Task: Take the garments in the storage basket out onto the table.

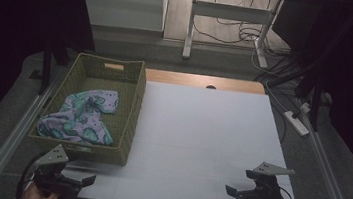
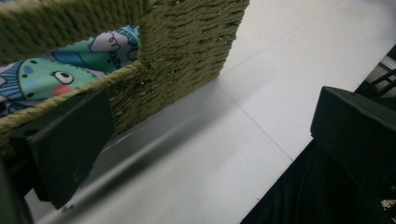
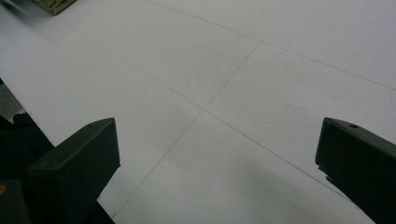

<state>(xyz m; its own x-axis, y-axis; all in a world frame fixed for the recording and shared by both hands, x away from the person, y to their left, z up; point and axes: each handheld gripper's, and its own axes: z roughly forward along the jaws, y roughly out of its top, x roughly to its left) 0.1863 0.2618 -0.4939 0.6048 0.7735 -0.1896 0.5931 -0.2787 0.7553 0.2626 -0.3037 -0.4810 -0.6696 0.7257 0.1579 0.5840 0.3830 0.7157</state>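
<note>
- Left gripper [image 1: 85, 182] sits at the near left corner of the table [image 1: 201, 132], jaws spread wide with nothing between them. It's just outside the near wall of the woven basket [image 1: 132, 119].
- Right gripper [image 1: 235, 193] is at the near right corner, well apart from the basket, jaws also wide open and empty, pointed across bare white tabletop.
- The thing to go for looks like the patterned cloth [image 1: 82, 116], a crumpled bit of fabric with cartoon fish on it, lying inside the basket toward its near left side. The left gripper view peeks at it over the basket rim [image 2: 116, 72].
- What could go wrong, just guessing: the left gripper is low and right up against the basket wall, so reaching straight in could bump the rim and shove or tip the whole basket.
- The cloth is limp and bunched, so a shallow pinch might catch only one fold and slip off, or drag on the weave coming out.
- The jaws could also snag the wicker instead of the fabric if they go in too deep.
</note>
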